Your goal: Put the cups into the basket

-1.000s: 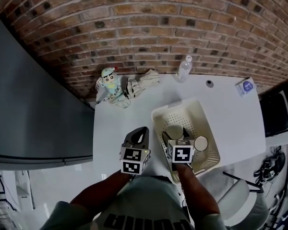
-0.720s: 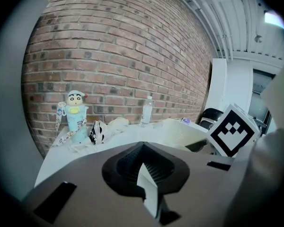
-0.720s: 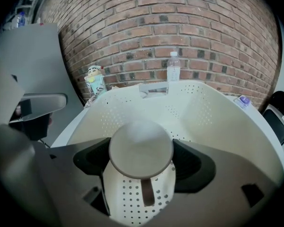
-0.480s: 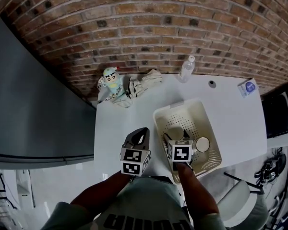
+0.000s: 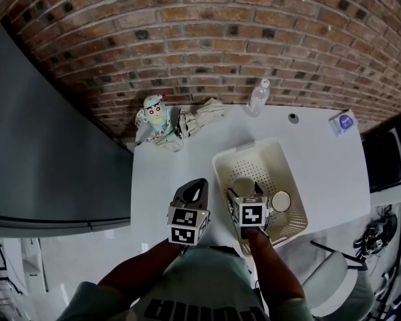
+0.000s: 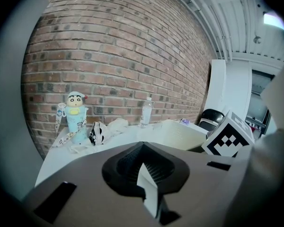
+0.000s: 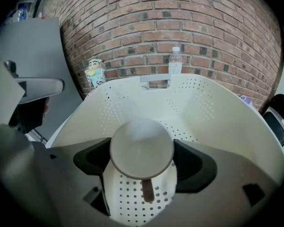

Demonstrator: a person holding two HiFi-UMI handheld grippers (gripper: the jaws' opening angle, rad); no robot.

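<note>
A white perforated basket point(image 5: 250, 147) stands on the white table point(image 5: 167, 172), right of centre. My right gripper point(image 5: 244, 191) reaches into it, shut on a pale cup point(image 5: 242, 184). In the right gripper view the cup point(image 7: 142, 145) shows end-on between the two dark pads, handle pointing down, over the basket floor point(image 7: 213, 108). A second pale cup point(image 5: 280, 200) lies in the basket to its right. My left gripper point(image 5: 198, 183) hovers over the table just left of the basket, jaws shut and holding nothing point(image 6: 144, 167).
At the table's back stand a cartoon-figure bottle point(image 5: 154, 116), a crumpled cloth point(image 5: 197, 116) and a clear water bottle point(image 5: 257, 95). A small dark round item point(image 5: 293, 118) and a blue-white pack point(image 5: 341, 122) lie back right. A brick wall is behind, a grey panel point(image 5: 47, 146) left.
</note>
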